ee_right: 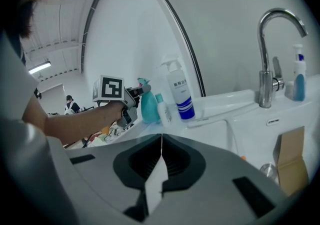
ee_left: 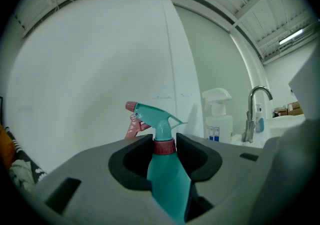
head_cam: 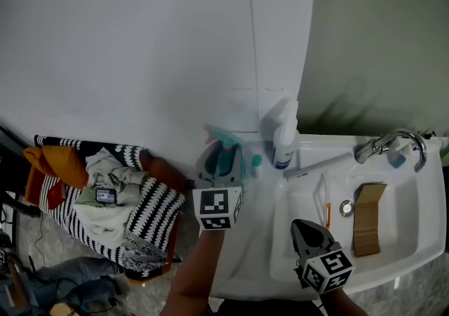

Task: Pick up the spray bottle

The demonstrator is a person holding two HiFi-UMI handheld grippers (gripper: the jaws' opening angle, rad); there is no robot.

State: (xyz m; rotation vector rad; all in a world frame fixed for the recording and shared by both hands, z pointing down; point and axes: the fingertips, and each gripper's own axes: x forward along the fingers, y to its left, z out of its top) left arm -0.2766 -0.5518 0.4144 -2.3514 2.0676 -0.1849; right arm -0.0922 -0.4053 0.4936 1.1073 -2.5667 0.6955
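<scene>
My left fingers point(ee_left: 131, 161) were clamped on the teal plastic spray bottle point(ee_left: 167, 179) with the pink collar and pink nozzle tip, one pad on each side of its neck just under the trigger head. The bottle stood upright at the back left corner of the white washbasin worktop point(head_cam: 245, 237), close to the wall. Its base was hidden from me, so I could not tell whether it was resting there or already clear. Just to its right along the back edge were a small white bottle with a teal cap point(ee_right: 161, 109) and a taller white trigger bottle with a blue label point(head_cam: 284, 142); the chrome tap point(head_cam: 393, 142) was well apart, towards the back right corner. My right fingers point(ee_right: 135, 164) were pressed together with nothing between them, hanging over the front of the basin. I judged the bottle light and its smooth, sloping shoulders slippery, with thin walls that would give if squeezed. The collar seemed the right place to hold: stiff, narrow, and with the head above it as a ledge to stop it sliding down. I reckoned the trigger was best left untouched and the lift kept straight up, clear of its neighbours.
</scene>
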